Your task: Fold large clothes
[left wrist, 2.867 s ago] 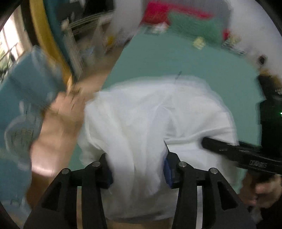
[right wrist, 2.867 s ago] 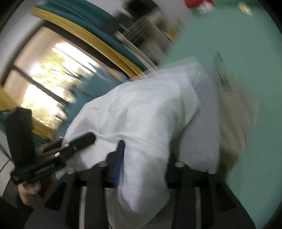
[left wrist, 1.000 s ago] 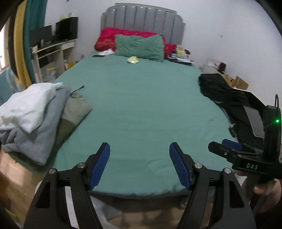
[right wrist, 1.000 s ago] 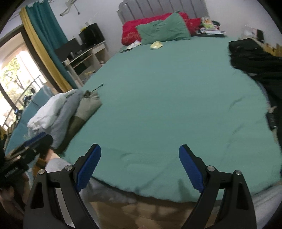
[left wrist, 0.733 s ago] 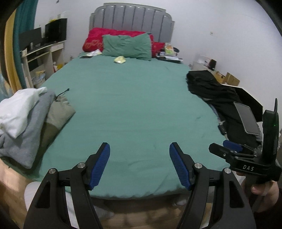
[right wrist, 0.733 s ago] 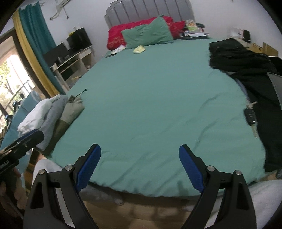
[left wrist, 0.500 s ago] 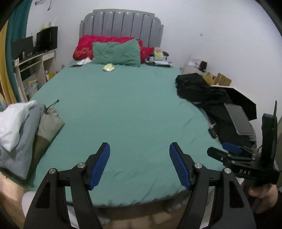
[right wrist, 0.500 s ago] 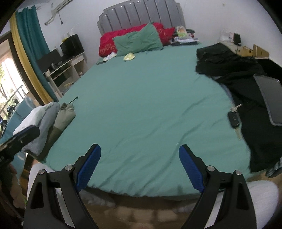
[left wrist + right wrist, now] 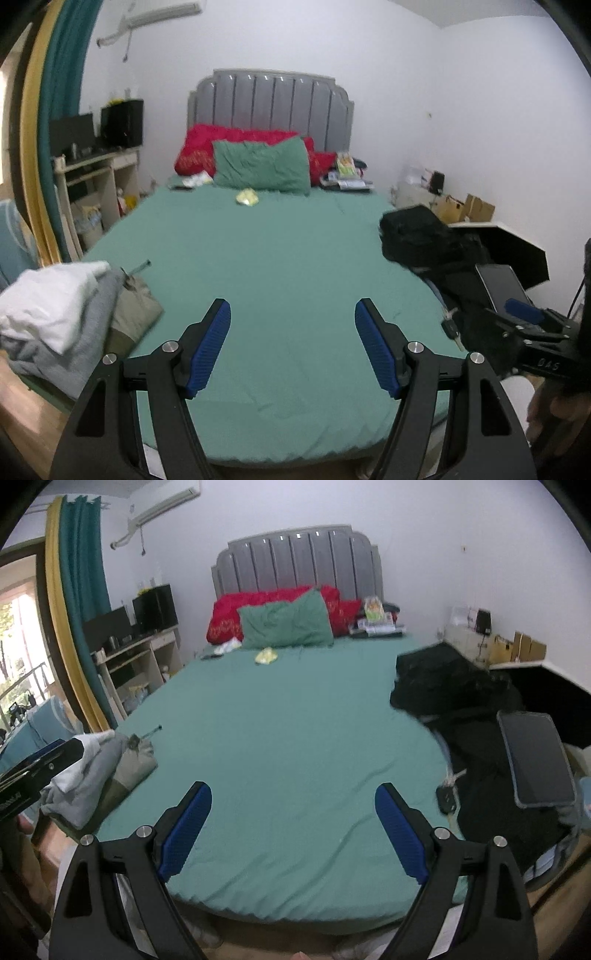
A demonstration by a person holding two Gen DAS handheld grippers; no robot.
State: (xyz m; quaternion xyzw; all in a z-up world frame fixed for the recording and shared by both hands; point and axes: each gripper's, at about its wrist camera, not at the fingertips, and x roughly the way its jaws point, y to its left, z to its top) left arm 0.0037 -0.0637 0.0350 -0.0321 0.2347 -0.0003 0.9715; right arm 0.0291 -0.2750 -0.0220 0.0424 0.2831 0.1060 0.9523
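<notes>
Both grippers are held over the foot of the bed (image 9: 280,266), and nothing is gripped by either. The left gripper (image 9: 293,347) is spread wide, its blue pads well apart over bare green sheet. The right gripper (image 9: 291,834) is likewise spread and empty.

A stack of folded clothes (image 9: 70,317) is seen at the bed's left edge: a white piece on top, a grey one under it, and an olive one just beside them toward the middle of the bed. The same stack (image 9: 103,771) appears in the right wrist view, partly hidden by the left gripper's body. These pieces are judged to be finished, though how neatly they were folded cannot be told from here.

On the right side of the bed a heap of black clothes (image 9: 450,679) is left loose and unfolded, spilling toward the near corner. A tablet (image 9: 535,757) and a car key (image 9: 447,799) are resting on or beside that dark cloth and would have to be cleared or avoided.

The middle of the sheet is left free as a working area. The task is judged partly done: one stack is made and the black heap remains. The next step is probably a reach to the right for a black piece.
</notes>
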